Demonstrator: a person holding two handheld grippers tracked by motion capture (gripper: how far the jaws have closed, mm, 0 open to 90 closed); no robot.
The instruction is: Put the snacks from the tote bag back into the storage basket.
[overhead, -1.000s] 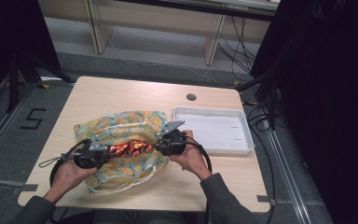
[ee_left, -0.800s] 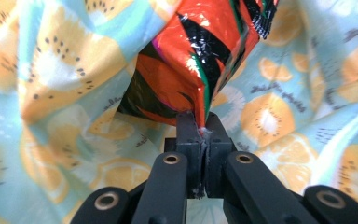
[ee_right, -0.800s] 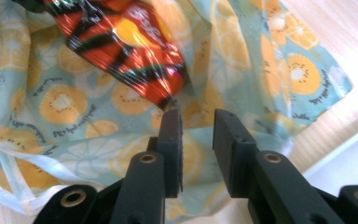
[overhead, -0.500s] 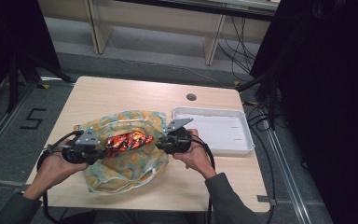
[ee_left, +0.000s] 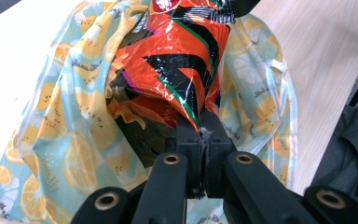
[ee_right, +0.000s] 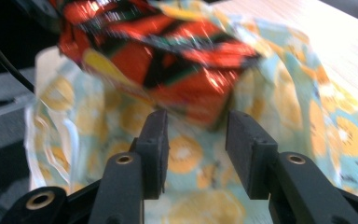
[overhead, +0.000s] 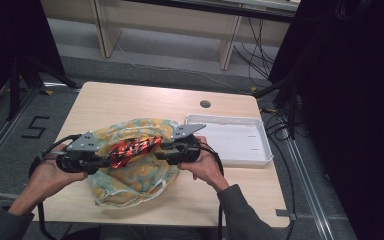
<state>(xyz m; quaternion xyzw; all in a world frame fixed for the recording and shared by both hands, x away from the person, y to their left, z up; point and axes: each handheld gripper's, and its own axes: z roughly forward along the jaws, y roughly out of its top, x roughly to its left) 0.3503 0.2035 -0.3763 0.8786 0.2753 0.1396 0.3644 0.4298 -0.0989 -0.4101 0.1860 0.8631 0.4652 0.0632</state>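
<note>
The left gripper [ee_left: 204, 154] has its jaws pressed together on a pinched corner of the orange-and-black foil snack bag [ee_left: 177, 70], so the bag hangs up and away from the fingertips rather than resting on anything. This grip looks meant to draw the snack bag out of, or hold it clear above, the fruit-print plastic bag [ee_left: 74, 154], which sags open below and to both sides of those jaws.

The right gripper [ee_right: 196, 140] has just been opening its jaws; they stand roughly half apart, and the far end of the snack bag [ee_right: 168, 60] sits just beyond and above the fingertips, not pressed by the pads. Judging from this, the right side has let go so that the left alone carries the snack.

In the high view the left gripper [overhead: 102, 161] points toward the right gripper [overhead: 157, 150], nearly level, with the snack bag [overhead: 132, 147] spanning between them over the fruit-print bag [overhead: 130, 180]. Both forearms come in low from the near edge of the table [overhead: 130, 100]. A white tray [overhead: 240, 140] lies beyond the right hand [overhead: 205, 165], a likely place for the snack
</note>
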